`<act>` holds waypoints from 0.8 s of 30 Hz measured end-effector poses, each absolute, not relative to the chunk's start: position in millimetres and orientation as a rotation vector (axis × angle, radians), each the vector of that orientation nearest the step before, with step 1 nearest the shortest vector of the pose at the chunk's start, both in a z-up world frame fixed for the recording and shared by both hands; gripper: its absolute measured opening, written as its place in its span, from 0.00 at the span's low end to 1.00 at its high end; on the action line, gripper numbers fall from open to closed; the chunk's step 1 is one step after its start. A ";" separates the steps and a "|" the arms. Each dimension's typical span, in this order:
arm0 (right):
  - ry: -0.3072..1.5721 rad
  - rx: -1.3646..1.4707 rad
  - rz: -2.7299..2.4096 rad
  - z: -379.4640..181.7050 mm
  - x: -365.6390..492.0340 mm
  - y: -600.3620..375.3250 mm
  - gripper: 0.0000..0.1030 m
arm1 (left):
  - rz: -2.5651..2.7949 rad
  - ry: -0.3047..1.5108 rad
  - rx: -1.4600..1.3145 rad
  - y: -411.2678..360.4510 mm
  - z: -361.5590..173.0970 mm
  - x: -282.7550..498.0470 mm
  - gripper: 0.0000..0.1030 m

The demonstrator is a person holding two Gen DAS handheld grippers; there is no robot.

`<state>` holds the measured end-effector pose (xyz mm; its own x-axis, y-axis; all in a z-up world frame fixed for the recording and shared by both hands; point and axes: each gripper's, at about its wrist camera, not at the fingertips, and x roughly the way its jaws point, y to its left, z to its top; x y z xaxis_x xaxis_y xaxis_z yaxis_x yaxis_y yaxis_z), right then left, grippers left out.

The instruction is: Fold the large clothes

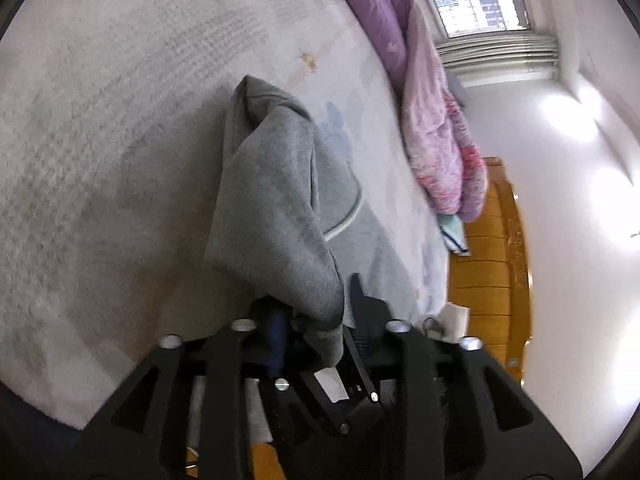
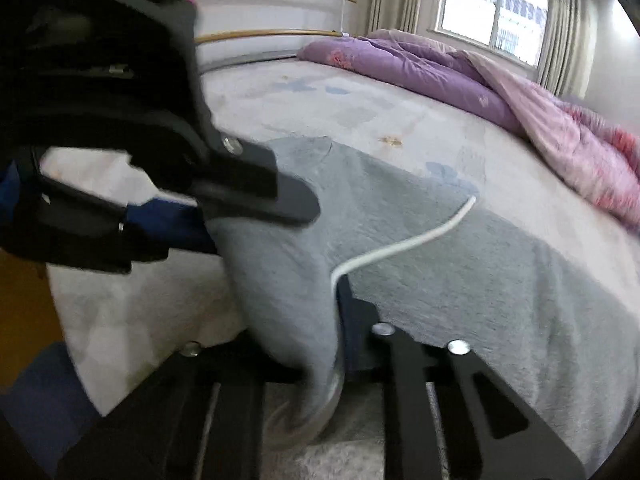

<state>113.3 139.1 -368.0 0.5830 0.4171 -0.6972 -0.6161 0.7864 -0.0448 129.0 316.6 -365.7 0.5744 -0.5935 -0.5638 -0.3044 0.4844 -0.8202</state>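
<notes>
Grey sweatshirt (image 2: 460,272) lies spread on the bed (image 1: 100,140), mostly unfolded. At its near left edge the left gripper (image 2: 256,208) has its jaws spread around a raised fold, while the right gripper (image 2: 320,344) pinches the same bunch. Folding looks barely begun.

**A bright bedroom with a wide bed**

A broad bed covered by a pale, faintly patterned sheet (image 2: 400,108) fills most of both views. A rumpled purple and pink floral quilt (image 2: 460,68) lies heaped along its far edge. Behind it, a barred window (image 2: 496,12) lets in daylight between cream curtains (image 2: 560,28). The walls are plain white (image 1: 540,184), with bright patches of light. An orange-brown wooden bed frame (image 1: 492,248) runs beside the mattress.
</notes>
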 end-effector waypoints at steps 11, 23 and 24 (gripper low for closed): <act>0.845 0.371 0.652 -326.7 150.2 57.0 0.10 | -0.382 0.703 -1.145 318.6 -310.6 112.5 0.68; 0.731 0.778 0.562 -284.4 132.2 -57.0 0.10 | -0.190 0.977 -0.874 221.8 -346.4 172.2 0.71; 0.724 0.796 0.542 -283.4 129.8 -67.5 0.10 | -0.189 0.978 -0.835 208.5 -342.4 178.6 0.72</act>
